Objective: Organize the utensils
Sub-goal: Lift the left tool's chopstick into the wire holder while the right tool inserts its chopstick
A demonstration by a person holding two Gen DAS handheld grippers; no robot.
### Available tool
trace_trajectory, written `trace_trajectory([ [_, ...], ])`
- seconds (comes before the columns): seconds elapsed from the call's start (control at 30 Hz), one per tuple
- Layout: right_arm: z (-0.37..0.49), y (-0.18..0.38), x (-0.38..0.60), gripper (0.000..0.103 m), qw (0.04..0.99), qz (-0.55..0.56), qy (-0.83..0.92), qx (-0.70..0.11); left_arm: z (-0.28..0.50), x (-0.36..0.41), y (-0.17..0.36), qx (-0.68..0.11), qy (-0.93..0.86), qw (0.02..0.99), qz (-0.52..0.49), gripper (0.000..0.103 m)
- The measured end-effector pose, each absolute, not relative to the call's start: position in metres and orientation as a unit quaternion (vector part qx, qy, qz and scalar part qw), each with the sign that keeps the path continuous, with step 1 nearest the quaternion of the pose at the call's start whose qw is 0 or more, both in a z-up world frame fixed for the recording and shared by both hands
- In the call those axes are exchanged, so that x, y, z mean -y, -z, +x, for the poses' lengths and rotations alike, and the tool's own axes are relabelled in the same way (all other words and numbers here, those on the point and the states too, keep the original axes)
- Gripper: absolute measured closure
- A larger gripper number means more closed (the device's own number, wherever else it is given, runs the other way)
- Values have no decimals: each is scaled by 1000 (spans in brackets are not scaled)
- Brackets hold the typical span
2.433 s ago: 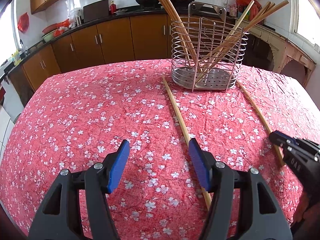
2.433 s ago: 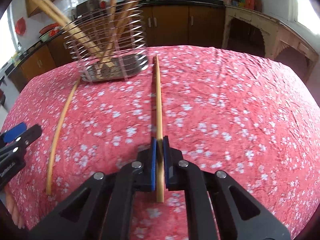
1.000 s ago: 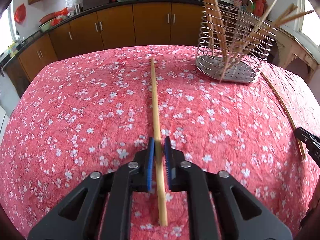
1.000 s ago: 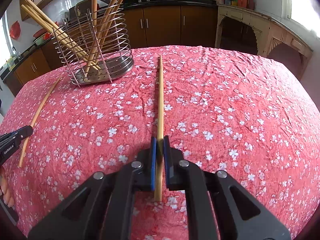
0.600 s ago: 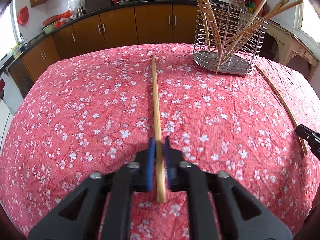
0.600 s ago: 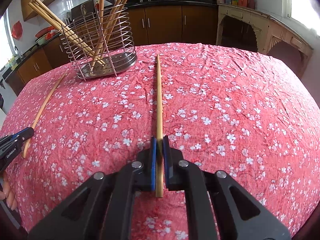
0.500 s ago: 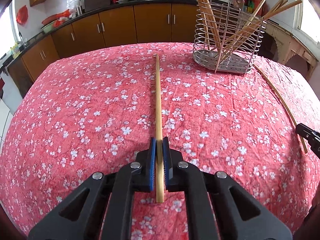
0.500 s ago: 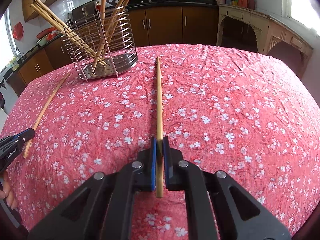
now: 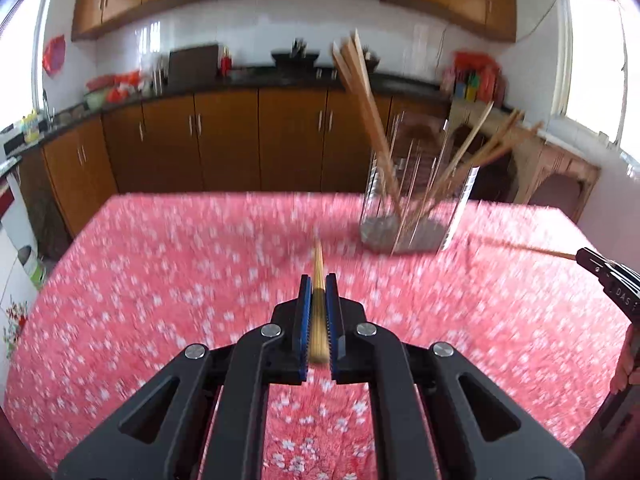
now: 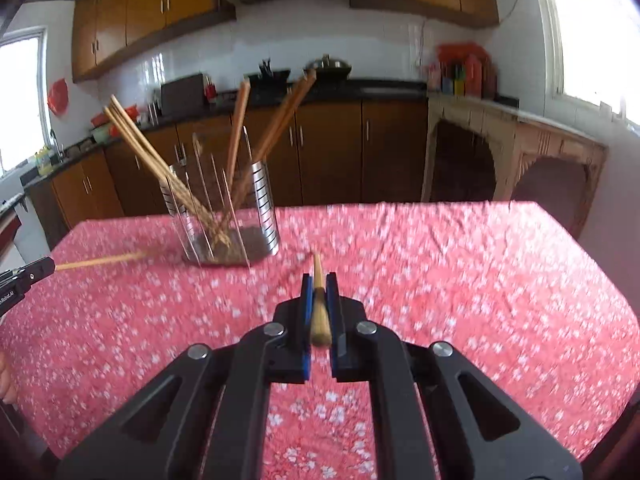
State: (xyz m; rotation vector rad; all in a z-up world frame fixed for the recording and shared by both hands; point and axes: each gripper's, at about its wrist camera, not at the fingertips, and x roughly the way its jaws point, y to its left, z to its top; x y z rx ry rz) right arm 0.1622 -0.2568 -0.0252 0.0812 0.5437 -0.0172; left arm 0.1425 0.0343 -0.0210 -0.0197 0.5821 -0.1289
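Wooden chopstick (image 9: pixel 319 312) is pinched by left gripper (image 9: pixel 319 300), another chopstick (image 10: pixel 319 308) by right gripper (image 10: pixel 319 298); both shafts point forward beyond the fingertips toward wire holder (image 10: pixel 224 216), ahead-left of right fingers.

Both wrist cameras look forward over their fingers, sharing the worktop (image 9: pixel 160 280) and wire chopstick holder (image 10: pixel 224 216).

Two grippers are seen, the left gripper (image 9: pixel 319 312) and the right gripper (image 10: pixel 319 304). Two loose chopsticks are counted, the left chopstick (image 9: pixel 319 320) and the right chopstick (image 10: pixel 319 312). One wire holder (image 10: pixel 224 208) is counted; its chopsticks are too blurred to be counted.
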Motion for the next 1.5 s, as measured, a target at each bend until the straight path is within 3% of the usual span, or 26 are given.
trace_trajectory([
  [0.33,158,-19,268,95,979,65,-8,-195,144,-38,-17,-224,70,971,-39,96],
  [1.03,164,-59,267,95,979,103,-31,-175,151,-43,-43,-199,65,976,-55,96],
  [1.5,181,-152,252,95,979,147,-96,-99,166,-17,-131,-107,77,987,-91,96],
])
